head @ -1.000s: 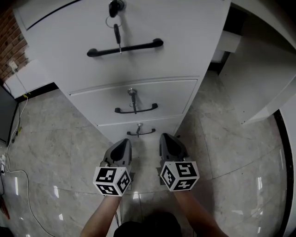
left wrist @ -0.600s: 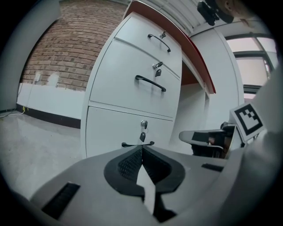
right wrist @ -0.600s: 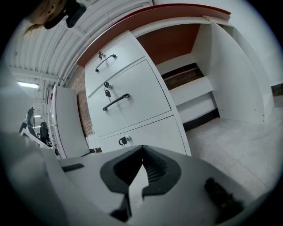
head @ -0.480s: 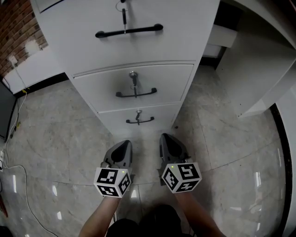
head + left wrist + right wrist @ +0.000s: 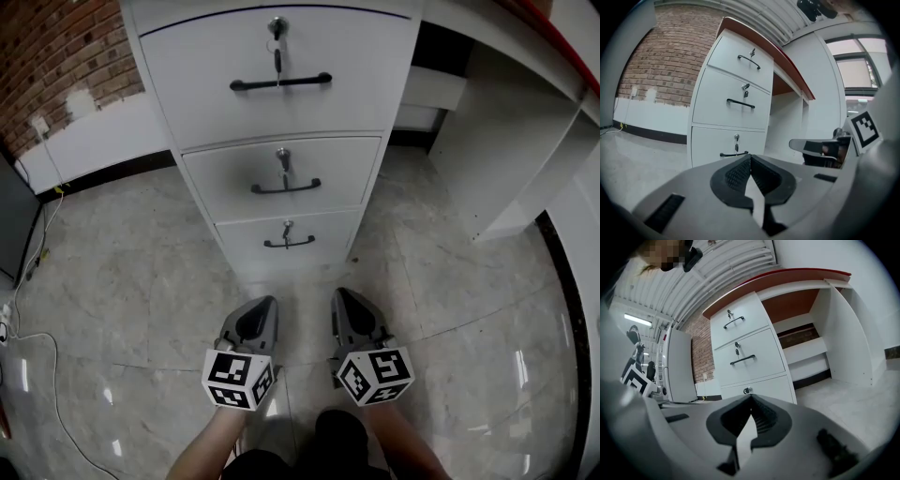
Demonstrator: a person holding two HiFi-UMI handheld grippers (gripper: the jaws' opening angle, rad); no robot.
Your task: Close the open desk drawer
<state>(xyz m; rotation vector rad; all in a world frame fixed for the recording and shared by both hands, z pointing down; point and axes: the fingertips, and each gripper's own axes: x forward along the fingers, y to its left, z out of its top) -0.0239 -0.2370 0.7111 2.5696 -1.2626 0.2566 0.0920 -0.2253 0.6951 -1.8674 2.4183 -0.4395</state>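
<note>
Left gripper point(image 5: 270, 302) and right gripper point(image 5: 337, 294), each with jaws pressed together on nothing, side by side low over the tiled floor point(image 5: 122, 272), near but not touching the white drawer pedestal point(image 5: 370, 187). Top drawer point(image 5: 206, 66), middle drawer point(image 5: 225, 173) and bottom drawer point(image 5: 246, 234) appear flush, each with a black handle

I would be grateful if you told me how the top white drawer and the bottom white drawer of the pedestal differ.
The top white drawer sits directly under the red-edged desktop; the bottom white drawer sits just above the marble floor. From the head view, the top drawer's black handle looks longer and straighter than the bottom drawer's bowed black handle, possibly perspective. Both carry a key and look shut.
</note>
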